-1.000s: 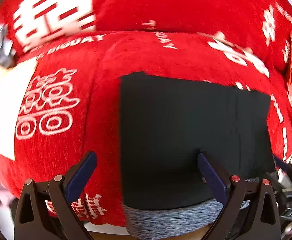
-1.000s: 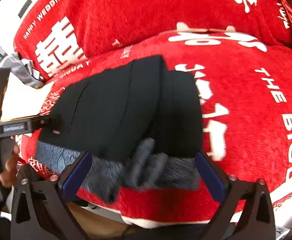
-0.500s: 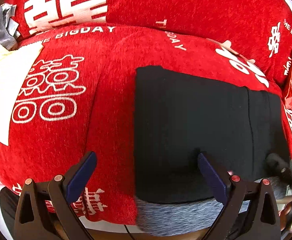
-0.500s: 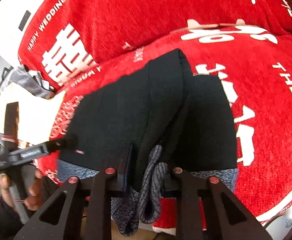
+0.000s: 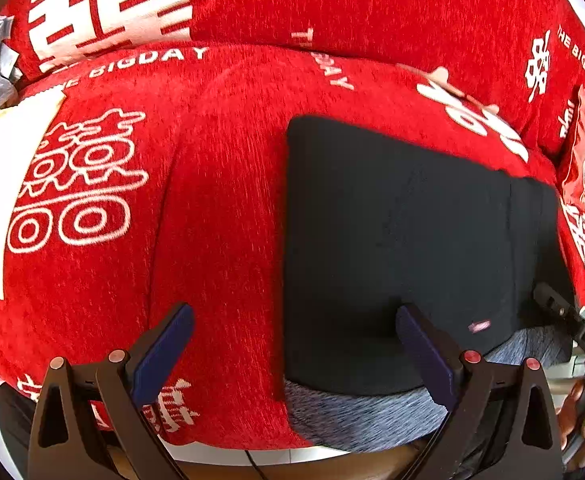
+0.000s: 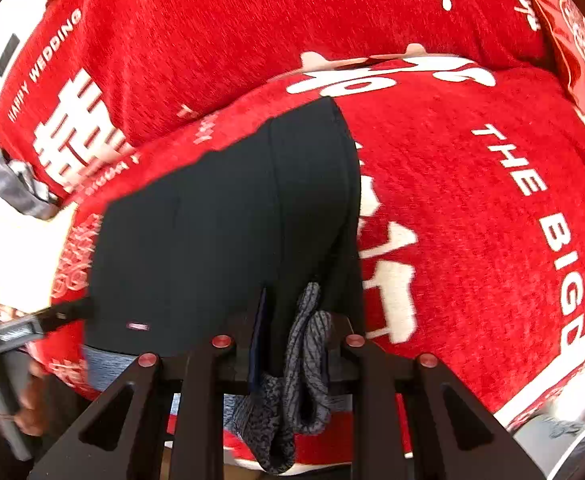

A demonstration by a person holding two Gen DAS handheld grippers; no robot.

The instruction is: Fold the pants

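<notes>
Right claw clamped on grey waistband of black pants on red sofa cover; left claw wide open, holding nothing.

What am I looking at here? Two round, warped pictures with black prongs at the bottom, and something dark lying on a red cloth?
There is no robot here: a person holds a two-fingered claw in each hand, and a wide-angle camera on each claw looks forward along its fingers, which warps the picture. One picture comes from the left claw, whose blue-padded fingers stand wide apart with nothing between them. The other comes from the right claw, whose fingers are shut on a bunched edge of the black pants, at the grey waistband. The pants lie on a red cover printed with white wedding lettering. The job is folding the pants.
</notes>
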